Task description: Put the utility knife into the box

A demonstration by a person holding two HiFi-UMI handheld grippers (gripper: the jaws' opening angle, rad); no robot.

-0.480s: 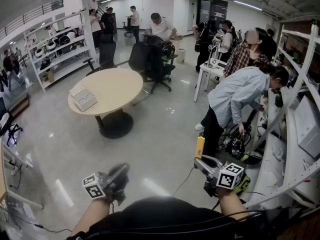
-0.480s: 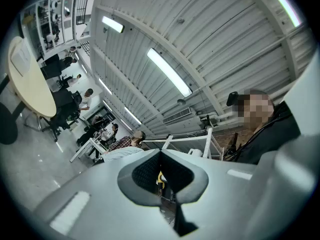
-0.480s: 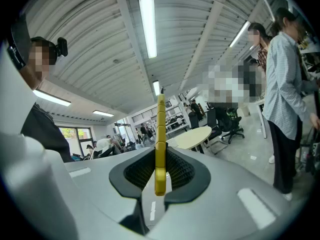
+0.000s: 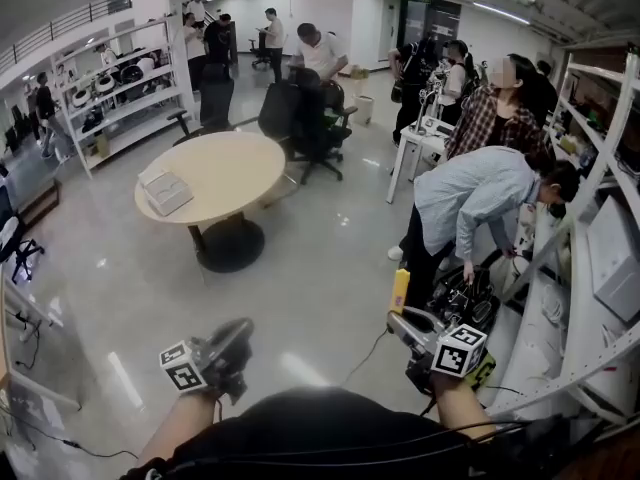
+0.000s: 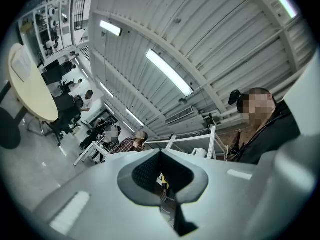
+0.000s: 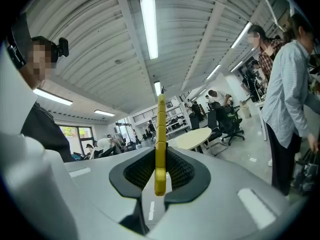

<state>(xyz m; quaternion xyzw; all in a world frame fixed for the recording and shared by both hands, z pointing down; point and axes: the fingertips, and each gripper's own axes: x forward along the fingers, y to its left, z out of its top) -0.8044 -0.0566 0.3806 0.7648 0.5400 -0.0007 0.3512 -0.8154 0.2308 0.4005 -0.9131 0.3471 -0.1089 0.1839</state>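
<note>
Yellow utility knife (image 6: 160, 139) sits pinched in my right tool (image 6: 160, 165); my left tool (image 5: 161, 168) is pressed together, empty. The box (image 4: 165, 191) lies on the round counter (image 4: 240, 168), well apart.

A round beige table (image 4: 240, 173) is seen on a glossy grey floor (image 4: 320, 268). Black office chairs (image 4: 305, 118) are set just behind the table. A white shelving unit (image 4: 120, 98) is placed to its left. To its right, a person in a pale striped shirt (image 4: 470, 203) is bent toward metal racking (image 4: 590, 198).
</note>
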